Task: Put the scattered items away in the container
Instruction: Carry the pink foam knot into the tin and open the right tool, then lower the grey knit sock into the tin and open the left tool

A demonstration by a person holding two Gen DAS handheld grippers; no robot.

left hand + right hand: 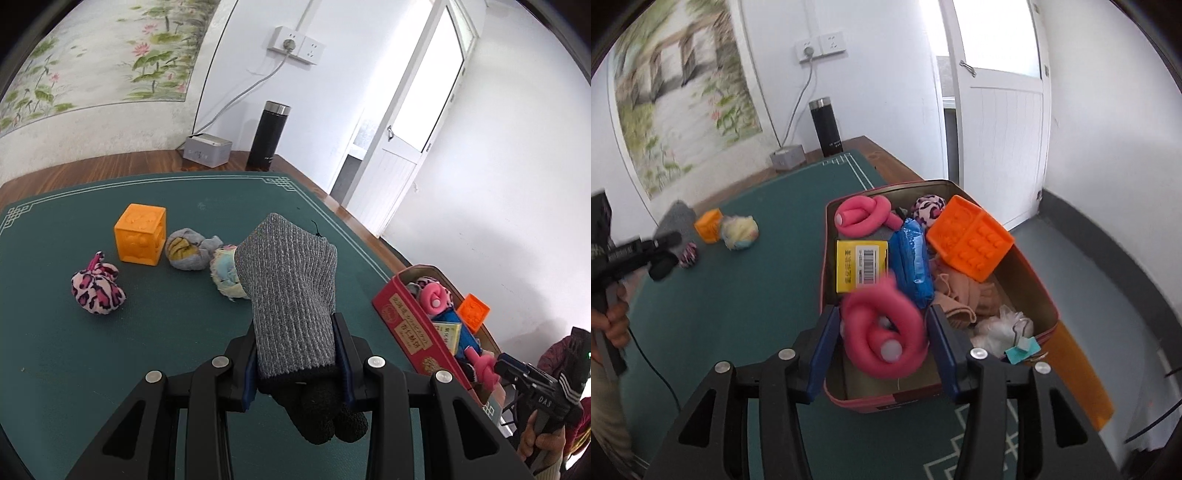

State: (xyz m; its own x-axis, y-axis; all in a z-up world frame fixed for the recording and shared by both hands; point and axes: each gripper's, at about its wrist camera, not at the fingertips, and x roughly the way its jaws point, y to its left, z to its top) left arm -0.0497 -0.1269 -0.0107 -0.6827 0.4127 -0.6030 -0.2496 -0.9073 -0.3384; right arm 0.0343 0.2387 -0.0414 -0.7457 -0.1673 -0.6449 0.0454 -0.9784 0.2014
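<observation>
My left gripper (297, 350) is shut on a grey ribbed sock (291, 280) with a black toe, held above the green mat. On the mat beyond it lie an orange cube (139, 234), a pink leopard bundle (98, 290), a grey-yellow sock ball (186, 253) and a pastel bundle (223, 273). My right gripper (882, 317) hangs over the near end of the red box (1030, 280). A blurred pink foam curler (882, 332) sits between its jaws with a gap on each side. The box holds another pink curler, a yellow carton, a blue pack and an orange cube.
A black flask (267, 136) and a small grey box (207, 149) stand at the table's far edge under wall sockets. The red box sits at the mat's right edge, close to the table's side. A person's hand (613, 317) grips the left tool's handle.
</observation>
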